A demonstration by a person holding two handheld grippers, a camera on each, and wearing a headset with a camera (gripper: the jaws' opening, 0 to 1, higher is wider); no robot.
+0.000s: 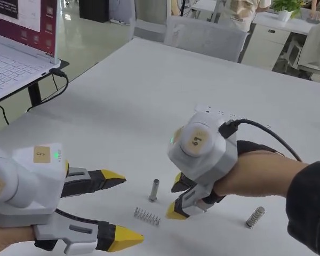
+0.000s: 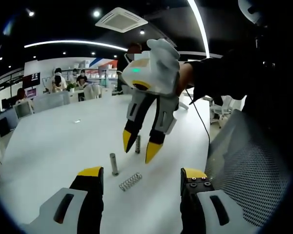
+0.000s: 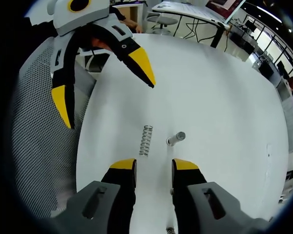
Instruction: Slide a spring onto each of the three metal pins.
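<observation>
One short metal pin (image 1: 154, 189) stands upright on the white table (image 1: 149, 96). A spring (image 1: 147, 215) lies flat just in front of it, and a second spring (image 1: 255, 216) lies to the right, past the hand. My right gripper (image 1: 175, 200) hovers open right beside the pin, empty. My left gripper (image 1: 121, 206) is wide open at the lower left, also empty. In the left gripper view, the pin (image 2: 114, 164) and spring (image 2: 130, 181) lie between my jaws and the right gripper (image 2: 139, 146). In the right gripper view, the spring (image 3: 146, 140) and pin (image 3: 176, 138) sit just ahead of my right gripper (image 3: 154, 165).
A laptop (image 1: 16, 48) sits on a separate desk at the far left, with a black cable (image 1: 58, 85) hanging off it. A white power strip (image 1: 216, 113) lies on the table behind the right gripper. Grey chairs (image 1: 202, 34) stand at the far edge.
</observation>
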